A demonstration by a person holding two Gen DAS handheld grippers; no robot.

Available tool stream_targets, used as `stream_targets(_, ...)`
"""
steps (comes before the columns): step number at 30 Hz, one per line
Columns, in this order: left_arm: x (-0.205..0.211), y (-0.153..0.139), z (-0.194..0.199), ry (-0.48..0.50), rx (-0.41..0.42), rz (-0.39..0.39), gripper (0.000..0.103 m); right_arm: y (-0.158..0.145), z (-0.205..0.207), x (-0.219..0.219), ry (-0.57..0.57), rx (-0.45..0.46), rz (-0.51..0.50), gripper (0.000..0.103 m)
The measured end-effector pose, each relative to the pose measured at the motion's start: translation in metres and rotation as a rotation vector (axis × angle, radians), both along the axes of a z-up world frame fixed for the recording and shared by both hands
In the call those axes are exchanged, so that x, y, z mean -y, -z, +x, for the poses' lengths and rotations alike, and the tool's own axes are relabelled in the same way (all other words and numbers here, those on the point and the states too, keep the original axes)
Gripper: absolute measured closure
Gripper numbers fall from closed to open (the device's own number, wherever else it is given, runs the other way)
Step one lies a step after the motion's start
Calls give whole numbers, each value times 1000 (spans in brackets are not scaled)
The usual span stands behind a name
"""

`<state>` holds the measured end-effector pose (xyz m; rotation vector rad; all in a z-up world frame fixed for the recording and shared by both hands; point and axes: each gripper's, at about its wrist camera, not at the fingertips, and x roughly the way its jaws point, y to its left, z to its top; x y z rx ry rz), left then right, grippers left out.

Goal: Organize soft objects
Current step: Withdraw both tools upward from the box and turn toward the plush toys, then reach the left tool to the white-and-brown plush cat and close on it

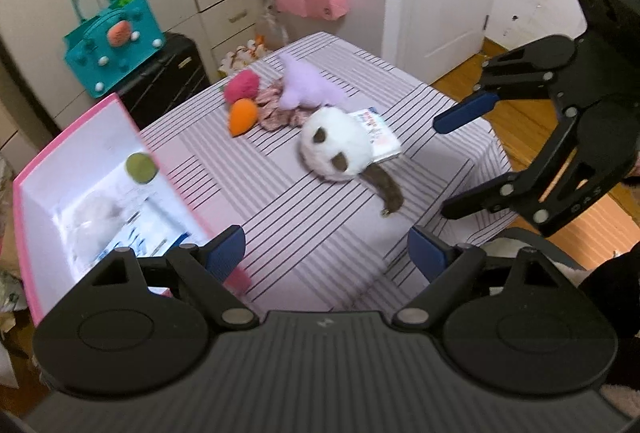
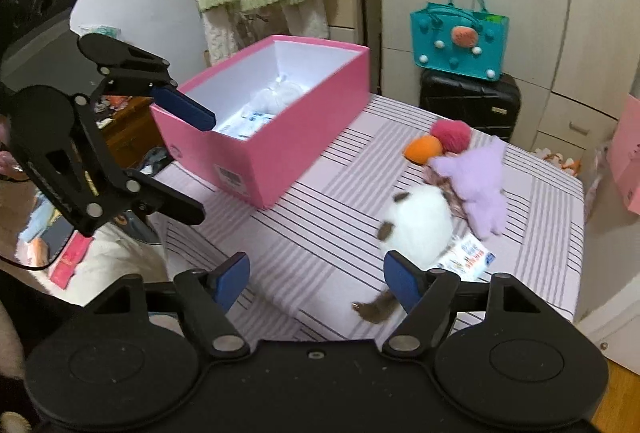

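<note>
Now both tongs hang released with nothing between the pads, above the striped worktop point(image 1: 320, 233). The white plush point(image 2: 420, 229) lies at about one o'clock from the right tongs point(image 2: 316, 285), just beyond its right pad, brown tail trailing back toward that pad. From the left tongs point(image 1: 326, 253) it sits at twelve, farther off. Right looks nearer; the pink box point(image 2: 280, 153) waits at eleven.
</note>
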<state>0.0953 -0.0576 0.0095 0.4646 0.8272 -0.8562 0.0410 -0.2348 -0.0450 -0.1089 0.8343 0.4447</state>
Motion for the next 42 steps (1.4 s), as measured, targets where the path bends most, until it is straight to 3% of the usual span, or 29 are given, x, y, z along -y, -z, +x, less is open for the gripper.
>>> stream_targets(11,28,25,23,0,-25,-108,15,39,18,30,81,51,6,24)
stream_targets(16,37,37,28,-25,12,-153,15,61,25,39,112,139,23,24)
stream_targets(21,42,52,41,-73,-36,-233,15,79,30,41,112,208,66,24)
stream_targets(29,51,81,55,-148,-76,-315,18,103,45,38,139,250,0,24)
stream_targets(33,58,93,56,-163,-27,-348,18,108,51,33,142,259,-40,24)
stream_targets(38,72,104,51,-163,128,-297,18,116,56,31,191,275,-61,24)
stream_targets(42,73,109,57,-144,71,-329,18,119,57,27,179,265,-68,24)
